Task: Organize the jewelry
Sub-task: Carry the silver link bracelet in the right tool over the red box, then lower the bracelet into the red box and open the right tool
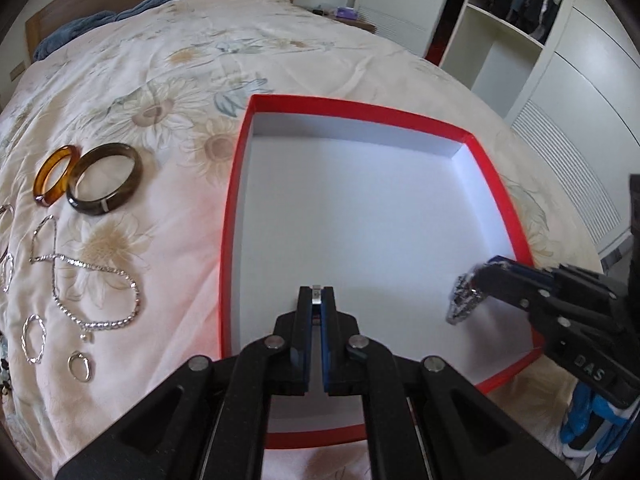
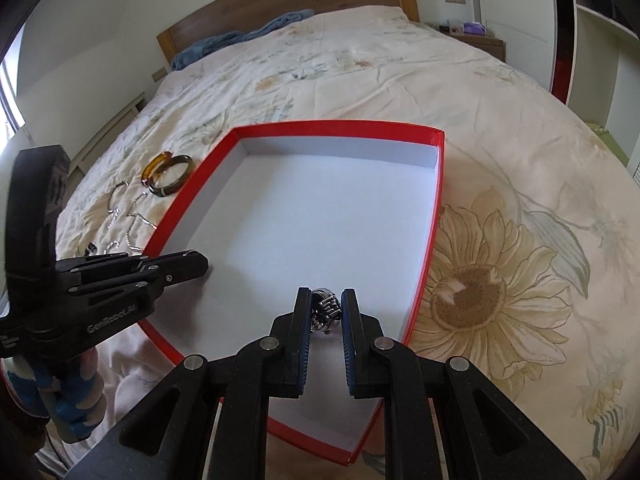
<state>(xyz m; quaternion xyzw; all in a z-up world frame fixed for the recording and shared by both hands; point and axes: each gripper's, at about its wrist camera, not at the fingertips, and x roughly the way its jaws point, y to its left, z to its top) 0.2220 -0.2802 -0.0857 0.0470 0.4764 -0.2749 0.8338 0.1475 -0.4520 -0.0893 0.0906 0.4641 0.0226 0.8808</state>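
A shallow red box [image 1: 496, 184] with a white floor lies open on a sunflower-print bedspread [image 2: 500, 280], and both tools are held over its near half. The left tool [image 1: 316, 300] is seen with its jaws pressed almost together on a small silver metal piece [image 1: 316, 295] at the tips; what kind of item it is cannot be told. The right tool [image 2: 326, 304] is seen pinching a bunched silver linked piece [image 2: 325, 309], probably a watch or bracelet, which hangs just above the floor near the box's 5 o'clock corner in the left wrist view. Nothing is yet seen lying inside the box. The rest of the jewelry is laid out on the bedspread at the box's 9 o'clock side: an amber bangle [image 1: 54, 180] touching a dark olive bangle [image 1: 105, 184], a silver chain necklace [image 1: 100, 292], hoop earrings [image 1: 34, 338] and a small ring [image 1: 80, 366]. If the linked piece is released from this height, it may bounce or slide on the smooth floor. Since the two tools are close together, a knock between them could shake the tiny silver piece loose, and it would be easily lost in the folds of the bedspread if it fell outside the rim.
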